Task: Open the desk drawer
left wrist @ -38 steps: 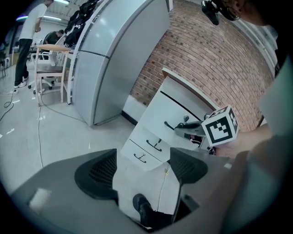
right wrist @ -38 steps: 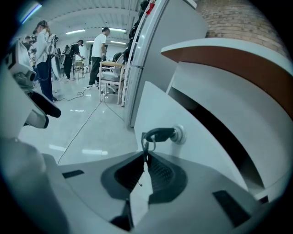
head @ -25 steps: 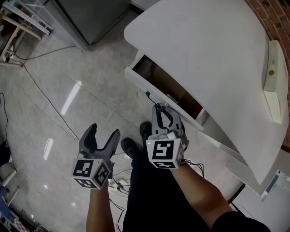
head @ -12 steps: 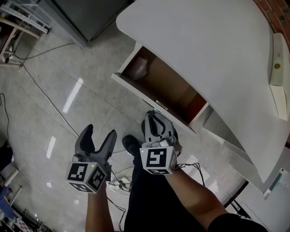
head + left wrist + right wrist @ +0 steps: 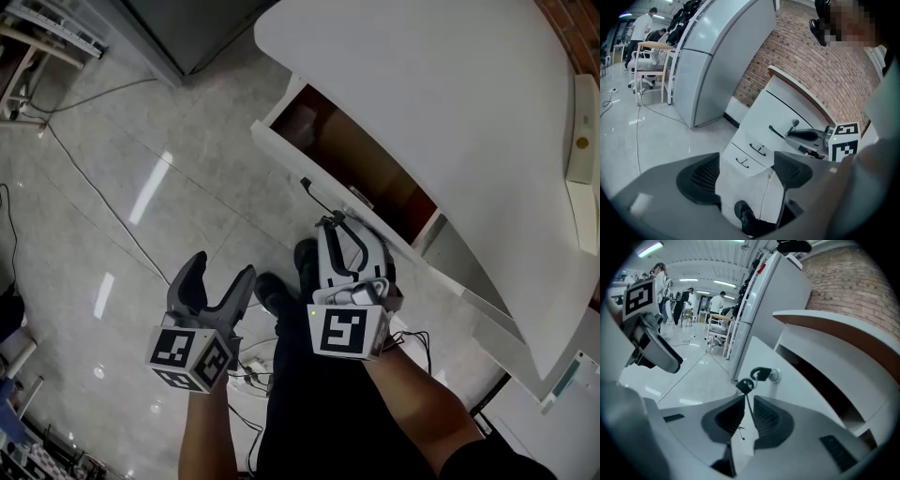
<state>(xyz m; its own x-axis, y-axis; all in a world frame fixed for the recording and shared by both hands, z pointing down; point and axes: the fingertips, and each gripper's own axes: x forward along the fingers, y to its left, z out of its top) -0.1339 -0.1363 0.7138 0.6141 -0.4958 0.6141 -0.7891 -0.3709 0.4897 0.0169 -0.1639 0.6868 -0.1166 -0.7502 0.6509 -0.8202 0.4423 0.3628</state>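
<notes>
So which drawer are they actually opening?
Start at the big white curved desk top. Under its front edge sits a shallow white drawer with a brown wooden inside, pulled partly open. Only it has black keys hanging from its lock.

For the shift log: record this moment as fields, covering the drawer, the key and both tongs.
drawer: partly open, brown inside showing
key: in the lock on the drawer front
right tongs: shut on a thin dark cord that hangs from the key
left tongs: open, empty, over the floor, apart from the desk
</notes>
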